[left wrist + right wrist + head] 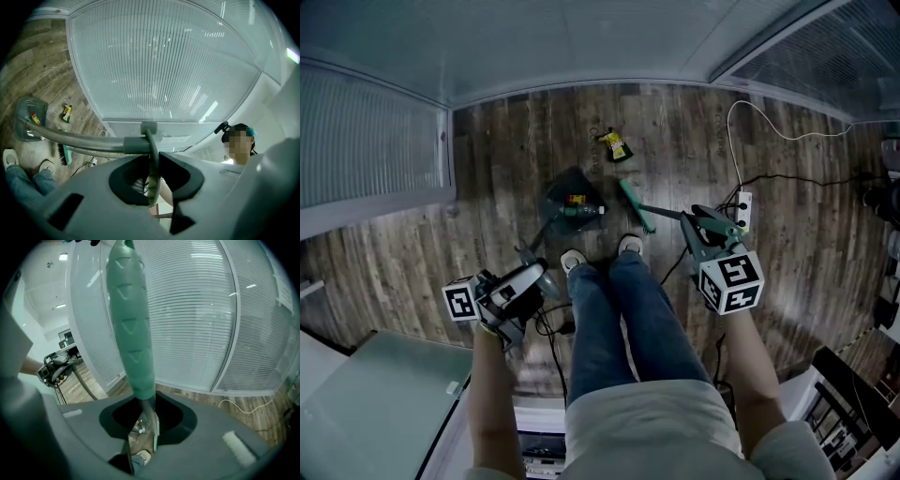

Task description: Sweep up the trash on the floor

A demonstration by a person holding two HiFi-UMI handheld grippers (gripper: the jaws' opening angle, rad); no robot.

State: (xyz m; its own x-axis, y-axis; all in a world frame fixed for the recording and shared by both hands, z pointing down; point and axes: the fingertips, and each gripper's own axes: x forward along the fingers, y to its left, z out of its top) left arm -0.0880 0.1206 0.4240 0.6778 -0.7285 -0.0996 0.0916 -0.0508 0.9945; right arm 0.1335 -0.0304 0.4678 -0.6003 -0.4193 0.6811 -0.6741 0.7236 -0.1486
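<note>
The wooden floor [502, 155] fills the middle of the head view, closed in on the left and far sides by ribbed glass partitions [366, 141]. The person's legs [614, 319] in blue jeans stand at centre. Just beyond the shoes lies a dark dustpan [567, 192] holding a small bottle [583, 212] and a red and yellow scrap. Its grey handle [79, 140] runs back and left to the left gripper [152, 164], whose jaws are closed on the thin loop at the handle's end. Just right of the dustpan, the green brush head [636, 204] rests on the floor. The right gripper [145, 423] is clamped round the base of its green grip [129, 319]. Farther off, beyond the dustpan and apart from it, a yellow wrapper [616, 145] lies loose on the boards. A white power strip [744, 208] sits to the right.
</note>
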